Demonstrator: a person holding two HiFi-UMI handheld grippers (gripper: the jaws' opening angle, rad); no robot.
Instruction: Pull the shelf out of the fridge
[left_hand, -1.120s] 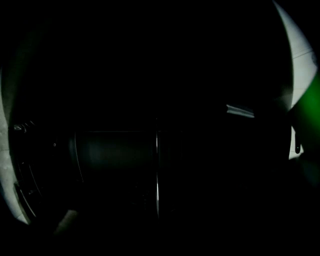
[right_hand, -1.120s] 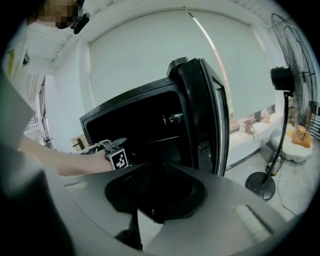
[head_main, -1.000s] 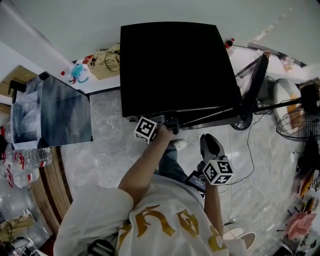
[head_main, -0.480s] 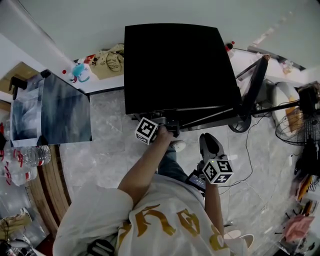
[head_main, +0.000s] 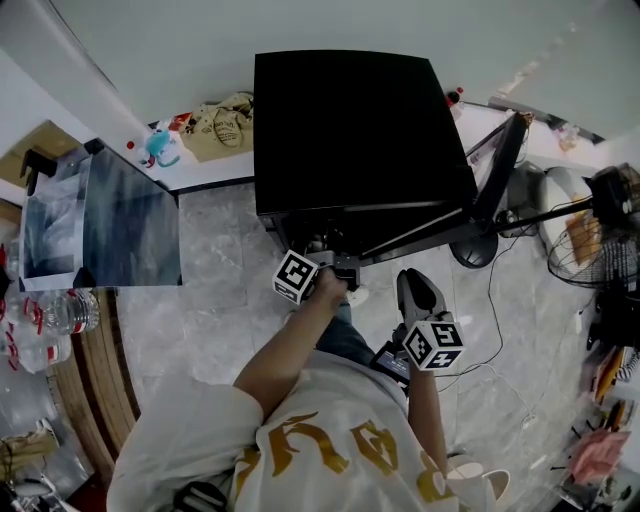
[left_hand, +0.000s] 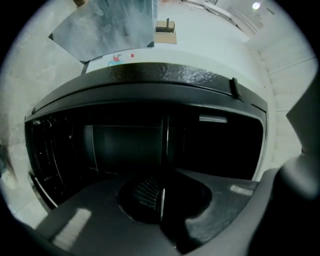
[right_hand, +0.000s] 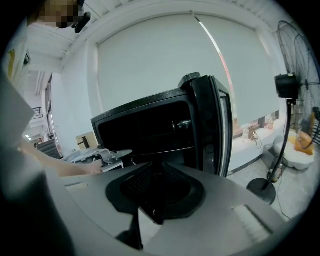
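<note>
1. Head view: the person is standing before the black fridge (head_main: 350, 130), whose door (head_main: 500, 165) is hanging open to the right. The left gripper (head_main: 345, 268) is reaching into the front of the opening. The right gripper (head_main: 418, 295) is hanging near the body, well apart from the fridge. The shelf (left_hand: 164, 150) is not showing here, because the fridge's top is covering it. Only this view is showing that one hand alone is working, so the shelf could tip or drop as it is leaving its supports.

2. Left gripper view: the jaws are pinching the shelf's thin front edge. The shelf is appearing edge-on, as a line running back into the dark interior where it is sitting. The bite looks shallow to me, so a skewed pull could jam the shelf or let it slip free. No other view is showing this grip.

3. Right gripper view: these jaws are pressing together on nothing. This view alone is showing the fridge's side, the open door and the left forearm (right_hand: 50, 162) reaching in. A pale flat piece beside that hand may be the shelf's front, but I cannot tell. The door could swing into the path of the pull.
</note>
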